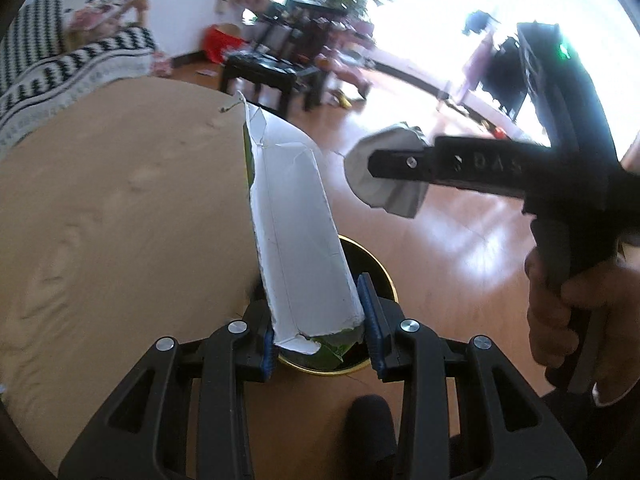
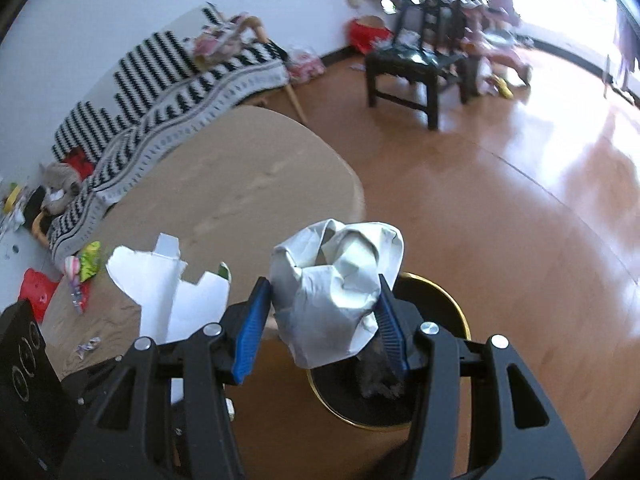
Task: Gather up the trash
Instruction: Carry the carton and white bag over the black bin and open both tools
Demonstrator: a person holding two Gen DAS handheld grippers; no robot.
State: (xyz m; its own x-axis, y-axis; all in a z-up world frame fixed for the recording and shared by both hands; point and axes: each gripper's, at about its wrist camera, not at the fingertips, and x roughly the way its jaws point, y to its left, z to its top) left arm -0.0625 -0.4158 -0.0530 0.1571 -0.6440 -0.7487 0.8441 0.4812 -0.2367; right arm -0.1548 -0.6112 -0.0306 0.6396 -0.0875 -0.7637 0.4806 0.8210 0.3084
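The left gripper (image 1: 320,344) pinches a torn white carton (image 1: 296,216) between its blue pads, above the gold-rimmed bin (image 1: 384,276) on the floor (image 1: 460,260). The right gripper (image 2: 320,320) clamps a crumpled paper wad (image 2: 332,280) over the same bin (image 2: 448,304). Beside the bin stands a round wooden table (image 2: 240,184); well beyond are a striped sofa (image 2: 168,68) and a black chair (image 2: 420,60).

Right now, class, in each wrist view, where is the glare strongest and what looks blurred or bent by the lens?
Left wrist view: the window is blown out white, the right claw with its crumpled paper is motion-smeared, and the table edge bows. Right wrist view: glare pools on the floor at right; the chair is soft.
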